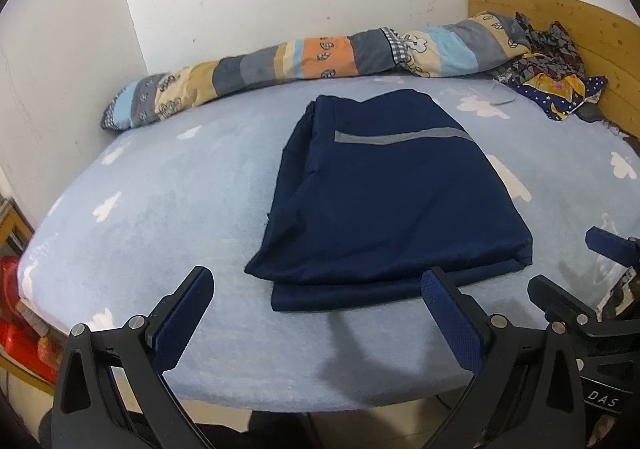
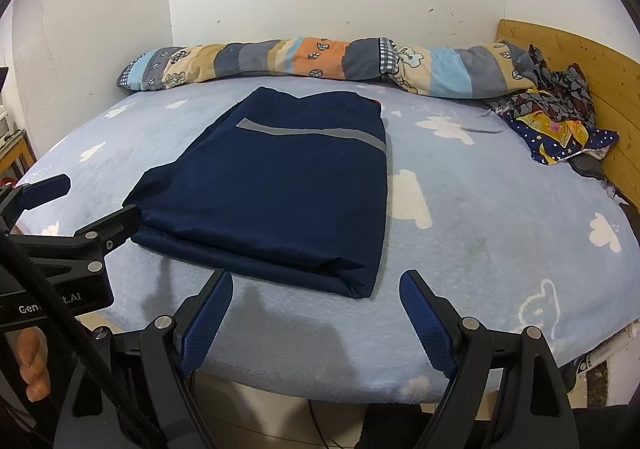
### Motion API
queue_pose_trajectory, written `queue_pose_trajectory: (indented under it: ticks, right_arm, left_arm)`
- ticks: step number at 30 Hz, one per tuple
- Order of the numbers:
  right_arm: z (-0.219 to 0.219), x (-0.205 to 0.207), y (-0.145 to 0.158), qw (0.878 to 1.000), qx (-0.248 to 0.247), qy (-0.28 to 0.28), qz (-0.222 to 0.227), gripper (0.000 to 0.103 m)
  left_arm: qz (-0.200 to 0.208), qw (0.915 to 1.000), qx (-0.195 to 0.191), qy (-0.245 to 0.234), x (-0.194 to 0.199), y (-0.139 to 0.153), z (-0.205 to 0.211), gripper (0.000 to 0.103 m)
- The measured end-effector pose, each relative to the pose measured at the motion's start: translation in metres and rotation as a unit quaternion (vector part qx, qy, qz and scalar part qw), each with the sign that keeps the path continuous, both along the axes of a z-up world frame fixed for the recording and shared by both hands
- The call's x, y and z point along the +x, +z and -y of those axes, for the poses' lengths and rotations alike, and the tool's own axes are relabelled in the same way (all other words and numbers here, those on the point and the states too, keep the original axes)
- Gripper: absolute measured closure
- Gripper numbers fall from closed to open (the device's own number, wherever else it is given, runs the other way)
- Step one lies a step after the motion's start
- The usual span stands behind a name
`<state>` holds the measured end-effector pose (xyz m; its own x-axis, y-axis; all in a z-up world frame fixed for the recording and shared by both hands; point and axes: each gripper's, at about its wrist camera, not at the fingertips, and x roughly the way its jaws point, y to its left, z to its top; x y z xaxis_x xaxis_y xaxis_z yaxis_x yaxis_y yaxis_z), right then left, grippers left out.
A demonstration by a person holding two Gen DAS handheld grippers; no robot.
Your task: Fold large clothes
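A dark navy garment [image 1: 384,201] with a grey stripe lies folded into a flat rectangle on the light blue bed [image 1: 160,209]. It also shows in the right wrist view [image 2: 280,189]. My left gripper [image 1: 316,281] is open and empty, just in front of the garment's near edge. My right gripper [image 2: 316,285] is open and empty, in front of the garment's near right corner. The right gripper also shows at the right edge of the left wrist view [image 1: 576,269], and the left gripper at the left of the right wrist view [image 2: 96,197].
A rolled striped quilt [image 1: 312,61] lies along the white wall at the back of the bed. A heap of patterned clothes [image 1: 548,65] sits at the back right against a wooden headboard [image 1: 580,21]. A red object [image 1: 16,313] is at the far left below the bed's edge.
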<state>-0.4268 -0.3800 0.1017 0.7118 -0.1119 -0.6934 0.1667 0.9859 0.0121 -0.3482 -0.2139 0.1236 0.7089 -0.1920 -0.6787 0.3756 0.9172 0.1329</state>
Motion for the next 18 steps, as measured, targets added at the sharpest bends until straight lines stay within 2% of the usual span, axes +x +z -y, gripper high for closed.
queue_pose_trajectory:
  ticks: [6, 18]
  right_arm:
    - [-0.0013, 0.0004, -0.0001, 1.000, -0.001, 0.000, -0.002, 0.014]
    - [-0.0031, 0.0008, -0.0007, 1.000, -0.002, 0.001, -0.004, 0.014]
  left_arm:
    - [-0.029, 0.9995, -0.007, 0.006, 0.0068, -0.0040, -0.0049, 0.000]
    - [-0.024, 0.9996, 0.000, 0.015, 0.0066, -0.0035, -0.0084, 0.000]
